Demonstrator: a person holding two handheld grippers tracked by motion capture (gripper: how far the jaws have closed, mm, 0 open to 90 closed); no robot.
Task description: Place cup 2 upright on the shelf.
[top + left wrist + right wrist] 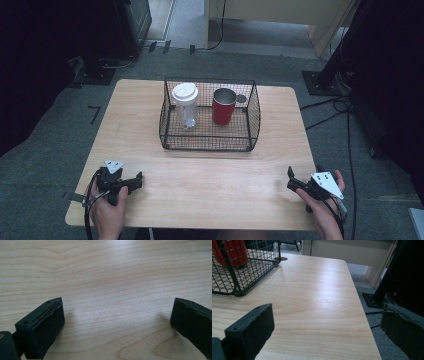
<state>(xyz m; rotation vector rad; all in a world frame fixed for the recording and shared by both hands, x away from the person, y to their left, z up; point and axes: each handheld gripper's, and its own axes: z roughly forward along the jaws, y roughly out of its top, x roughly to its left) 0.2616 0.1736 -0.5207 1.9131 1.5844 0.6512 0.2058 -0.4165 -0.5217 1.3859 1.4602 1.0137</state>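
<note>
Left gripper (pixel 134 181): sitting low at the near-left of the table (pixel 210 175), held in a hand; from my end the jaws look spread wide, nothing between them but bare wood in the left gripper view.
Right gripper (pixel 290 179): near-right corner, also in a hand, jaws wide apart and holding nothing.
Wire basket (pixel 210 145): black mesh, mid-table toward the far side, well apart from both grippers.
Red cup (pixel 223 107): upright inside the basket, right half, shiny metal inside.
Clear tumbler (pixel 185 106): upright inside the basket, left half, white lid on top, just beside the cup.
Writing/brands: I can't read any on the cup, tumbler or lid, too small and soft from here.
</note>
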